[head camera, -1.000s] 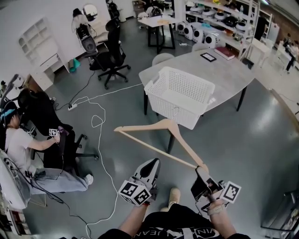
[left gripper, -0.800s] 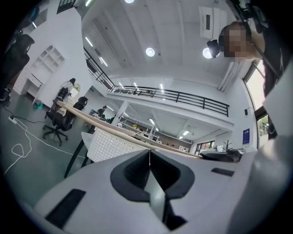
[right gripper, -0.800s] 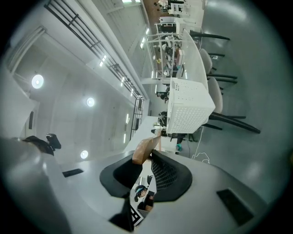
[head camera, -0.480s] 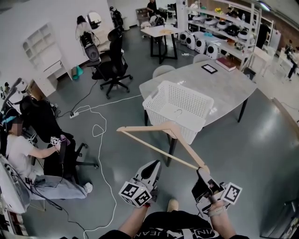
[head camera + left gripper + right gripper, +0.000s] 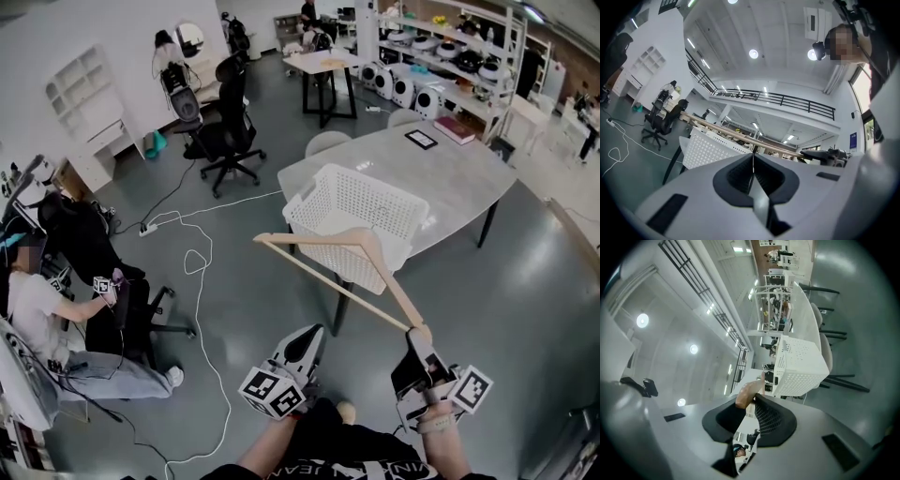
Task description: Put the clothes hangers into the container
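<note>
A wooden clothes hanger [image 5: 323, 264] hangs in the air in front of a white perforated basket [image 5: 359, 202] that stands on the near end of a grey table [image 5: 450, 159]. My right gripper [image 5: 414, 336] is shut on the hanger's right end; that wooden tip [image 5: 749, 391] shows between its jaws in the right gripper view, with the basket [image 5: 800, 364] beyond. My left gripper [image 5: 307, 339] is low at the left, jaws shut with nothing in them. In the left gripper view [image 5: 752, 157] the hanger's bar [image 5: 722, 130] crosses above the basket [image 5: 710, 149].
A black tablet [image 5: 420, 138] and a red book [image 5: 454, 129] lie on the far part of the table. White cables [image 5: 192, 258] trail over the grey floor. A seated person [image 5: 42, 305] and black office chairs [image 5: 220, 122] are at the left. Shelving [image 5: 450, 56] stands behind.
The right gripper has carried the hanger forward and up, so its hook end now overlaps the basket's near wall. The left gripper has stayed in place.
</note>
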